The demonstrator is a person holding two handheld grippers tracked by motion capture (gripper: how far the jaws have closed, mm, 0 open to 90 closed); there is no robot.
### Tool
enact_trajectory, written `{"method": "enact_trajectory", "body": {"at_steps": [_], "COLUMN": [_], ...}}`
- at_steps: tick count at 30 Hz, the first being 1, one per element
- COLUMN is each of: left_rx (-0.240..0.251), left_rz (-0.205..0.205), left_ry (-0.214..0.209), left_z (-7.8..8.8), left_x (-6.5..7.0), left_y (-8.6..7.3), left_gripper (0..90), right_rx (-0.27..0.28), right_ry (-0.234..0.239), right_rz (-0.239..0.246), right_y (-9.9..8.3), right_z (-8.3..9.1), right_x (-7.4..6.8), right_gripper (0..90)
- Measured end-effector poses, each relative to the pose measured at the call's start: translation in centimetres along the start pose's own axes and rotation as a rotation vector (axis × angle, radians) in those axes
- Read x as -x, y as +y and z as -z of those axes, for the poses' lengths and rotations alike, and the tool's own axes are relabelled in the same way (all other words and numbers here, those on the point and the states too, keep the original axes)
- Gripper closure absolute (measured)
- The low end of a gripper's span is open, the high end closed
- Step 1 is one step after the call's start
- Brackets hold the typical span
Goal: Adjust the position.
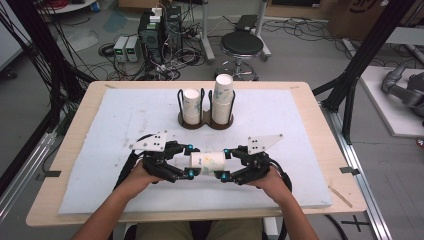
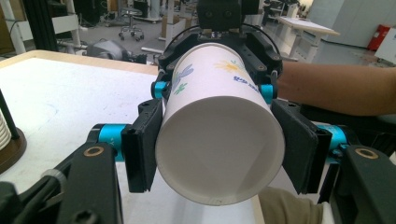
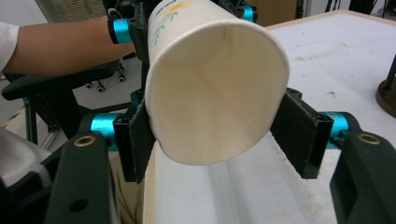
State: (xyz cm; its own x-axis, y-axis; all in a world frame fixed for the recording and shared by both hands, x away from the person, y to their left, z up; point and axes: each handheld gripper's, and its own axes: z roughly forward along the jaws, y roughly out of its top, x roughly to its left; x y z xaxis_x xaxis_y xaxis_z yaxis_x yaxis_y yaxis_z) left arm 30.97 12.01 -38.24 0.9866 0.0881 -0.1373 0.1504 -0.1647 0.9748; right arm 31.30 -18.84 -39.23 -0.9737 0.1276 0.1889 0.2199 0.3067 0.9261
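The paper cup (image 1: 207, 162) is held level above the white mat (image 1: 100, 165) near the front edge of the table (image 1: 80, 102), long axis running left–right between both grippers.

Left gripper (image 1: 188, 161): closed on the cup's left end. In the left gripper view the closed bottom of the cup (image 2: 219, 149) faces the camera, clamped between the pads (image 2: 145, 144).

Right gripper (image 1: 223, 163): jaws at the cup's right end, i.e. the open mouth (image 3: 219, 93). The left pad (image 3: 140, 135) is seen against the wall; the right pad (image 3: 301, 133) is seen at or just beside the rim, contact not certain. A grip is judged to be in place.

Both hands are about equally near; any pull is expected along the long axis, so 2 nested cups would separate left vs. right. Whether more than one cup is held cannot be told.

Behind, mid-table: a rack (image 1: 206, 120) w/ two cup stacks, short one (image 1: 191, 106) at left, tall one (image 1: 223, 97) at right.

Markings: flower print and a blue logo (image 2: 245, 80) on the cup wall, text too blurred to be read.
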Motion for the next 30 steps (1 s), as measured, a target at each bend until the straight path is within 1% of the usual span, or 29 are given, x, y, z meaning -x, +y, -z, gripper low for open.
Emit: {"method": "enact_trajectory", "body": {"at_steps": [2, 4, 5, 6, 8, 9, 13, 15, 17, 19, 20, 21, 22, 26, 27, 30], "left_rx": [-0.003, -0.011, -0.012, -0.018, -0.029, -0.035, -0.063, -0.076, -0.094, -0.114, -0.126, -0.14, -0.145, -0.158, -0.164, -0.192], "left_rz": [0.014, 0.019, 0.029, 0.045, 0.057, 0.063, 0.056, 0.053, 0.04, 0.029, 0.023, 0.012, 0.008, -0.011, -0.017, -0.036], "left_ry": [0.004, 0.014, 0.015, 0.027, 0.054, 0.07, 0.104, 0.113, 0.113, 0.111, 0.115, 0.118, 0.122, 0.134, 0.139, 0.15], "left_z": [0.0, -0.1, -0.2, -0.3, -0.3, -0.3, 0.0, 0.2, 0.5, 0.7, 0.8, 0.8, 0.9, 1.1, 1.1, 1.2], "left_x": [0.0, 0.0, 0.0, -0.1, -0.1, 0.0, 0.1, 0.3, 0.5, 0.7, 0.8, 0.8, 0.9, 0.9, 0.9, 0.9], "left_y": [-0.2, -0.3, -0.4, -0.4, -0.5, -0.5, -0.4, -0.3, -0.3, -0.2, -0.2, -0.1, 0.0, 0.5, 0.7, 1.0], "left_gripper": [36.9, 35.8, 33.0, 28.7, 19.8, 17.6, 16.4, 16.4, 16.4, 16.4, 16.4, 16.4, 16.4, 16.4, 16.4, 16.4], "right_rx": [-0.001, -0.005, -0.008, -0.01, -0.013, -0.017, -0.026, -0.037, -0.059, -0.08, -0.093, -0.108, -0.121, -0.196, -0.209, -0.279], "right_ry": [-0.003, -0.004, 0.001, 0.005, 0.008, 0.006, -0.008, -0.021, -0.041, -0.061, -0.067, -0.08, -0.089, -0.116, -0.117, -0.128], "right_rz": [0.001, -0.001, -0.005, -0.005, 0.001, 0.0, 0.002, 0.008, 0.012, 0.028, 0.03, 0.039, 0.049, 0.089, 0.096, 0.126], "right_y": [0.0, 0.0, 0.0, 0.0, 0.0, 0.0, 0.1, 0.2, 0.3, 0.6, 0.7, 0.9, 1.2, 2.5, 2.8, 4.0], "right_z": [0.1, 0.1, 0.0, 0.0, -0.1, -0.1, -0.1, -0.1, -0.2, -0.4, -0.4, -0.4, -0.5, -0.7, -0.7, -0.8], "right_x": [0.0, 0.0, 0.0, 0.0, 0.0, 0.0, -0.1, -0.1, -0.2, -0.2, -0.3, -0.3, -0.3, -0.6, -0.6, -0.8], "right_gripper": [36.1, 36.3, 36.2, 36.2, 36.1, 36.1, 36.1, 36.0, 36.0, 36.0, 36.0, 36.0, 36.0, 35.9, 35.9, 35.9]}}
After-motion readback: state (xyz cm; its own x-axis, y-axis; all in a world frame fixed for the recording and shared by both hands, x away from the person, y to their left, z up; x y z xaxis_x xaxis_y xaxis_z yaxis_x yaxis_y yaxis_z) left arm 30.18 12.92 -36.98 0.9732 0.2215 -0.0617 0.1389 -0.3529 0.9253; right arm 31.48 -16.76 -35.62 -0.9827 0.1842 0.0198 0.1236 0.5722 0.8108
